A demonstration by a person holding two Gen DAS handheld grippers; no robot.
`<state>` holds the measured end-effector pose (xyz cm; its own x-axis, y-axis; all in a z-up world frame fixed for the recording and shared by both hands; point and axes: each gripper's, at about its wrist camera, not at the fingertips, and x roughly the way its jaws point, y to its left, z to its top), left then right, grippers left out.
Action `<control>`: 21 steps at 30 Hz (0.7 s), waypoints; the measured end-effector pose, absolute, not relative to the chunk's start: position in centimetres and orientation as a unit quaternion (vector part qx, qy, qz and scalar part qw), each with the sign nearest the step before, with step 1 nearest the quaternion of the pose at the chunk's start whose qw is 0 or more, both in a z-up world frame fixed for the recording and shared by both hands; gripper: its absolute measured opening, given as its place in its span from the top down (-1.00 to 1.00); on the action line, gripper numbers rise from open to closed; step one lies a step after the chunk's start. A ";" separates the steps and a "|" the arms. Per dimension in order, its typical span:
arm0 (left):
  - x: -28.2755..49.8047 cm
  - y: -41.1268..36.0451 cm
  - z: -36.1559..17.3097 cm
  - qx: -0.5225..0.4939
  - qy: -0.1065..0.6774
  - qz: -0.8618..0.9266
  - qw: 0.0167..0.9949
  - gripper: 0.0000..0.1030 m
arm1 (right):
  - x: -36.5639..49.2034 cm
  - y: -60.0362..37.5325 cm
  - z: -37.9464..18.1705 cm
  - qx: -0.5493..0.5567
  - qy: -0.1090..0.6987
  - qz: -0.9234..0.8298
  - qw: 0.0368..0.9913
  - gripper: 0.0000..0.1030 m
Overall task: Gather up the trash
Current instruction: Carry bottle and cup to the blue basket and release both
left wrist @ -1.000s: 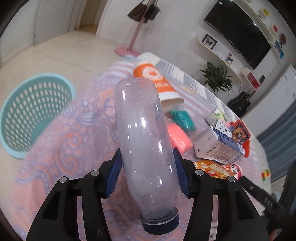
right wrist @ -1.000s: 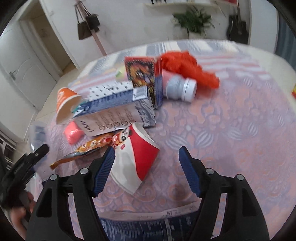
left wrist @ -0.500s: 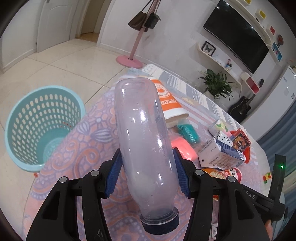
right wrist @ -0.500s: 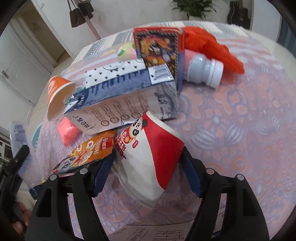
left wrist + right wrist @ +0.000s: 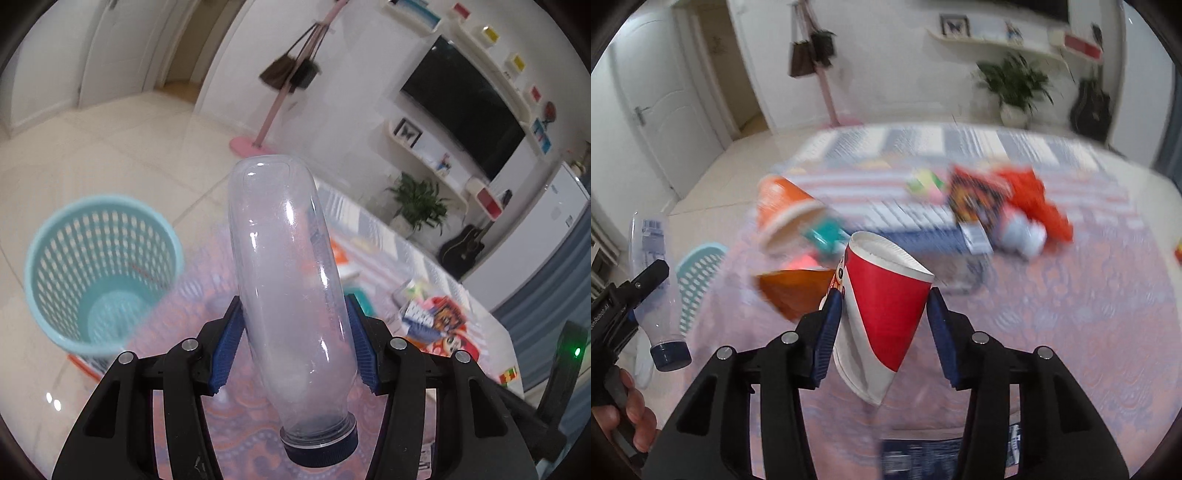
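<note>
Between your left tongs point(image 5: 293, 349) sits the clear plastic bottle point(image 5: 288, 280), squeezed tight; your right tongs point(image 5: 884, 326) pinch the red-and-white paper cup point(image 5: 882, 314). Let go early and either could miss the round teal plastic basket point(image 5: 99, 273).

Bright room, glossy cream tile floor point(image 5: 122, 147); wall-mounted television point(image 5: 465, 110) above a potted plant point(image 5: 417, 206), white doors far left of it.

The right gripper point(image 5: 884, 328) clamps a red-and-white paper cup point(image 5: 882, 314), rim tilted toward eleven o'clock, above the pink patterned tablecloth point(image 5: 1071, 314). At nine o'clock the left gripper point(image 5: 624, 299) pinches a clear plastic bottle point(image 5: 653, 280), dark blue cap down, beside a turquoise basket point(image 5: 696, 273). Toward twelve lie an orange paper cup point(image 5: 783, 210), a blue-and-white carton point(image 5: 923, 225) and red crumpled plastic point(image 5: 1038, 203) (all motion-blurred).
</note>
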<state>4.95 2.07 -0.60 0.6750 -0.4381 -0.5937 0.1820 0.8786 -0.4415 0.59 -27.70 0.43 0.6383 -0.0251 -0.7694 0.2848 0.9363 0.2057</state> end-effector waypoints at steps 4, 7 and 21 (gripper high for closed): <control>4.8 5.7 1.7 -0.156 0.346 -0.156 0.912 -0.02 | 2.1 -23.5 4.5 0.132 0.382 -0.042 0.914 0.14; 5.5 9.3 2.7 -0.156 0.338 -0.129 0.919 -0.02 | 4.2 -19.8 6.2 0.115 0.369 -0.001 0.922 0.14; 11.6 20.8 -3.4 -0.195 0.406 -0.019 0.892 -0.02 | 15.5 -3.0 0.7 0.040 0.446 0.120 0.886 0.11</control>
<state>11.59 20.83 -3.37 0.6691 -0.1921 -0.7179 -0.1247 0.9233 -0.3634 15.49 -3.01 0.69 0.5732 0.2482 -0.7809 -0.1777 0.9680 0.1773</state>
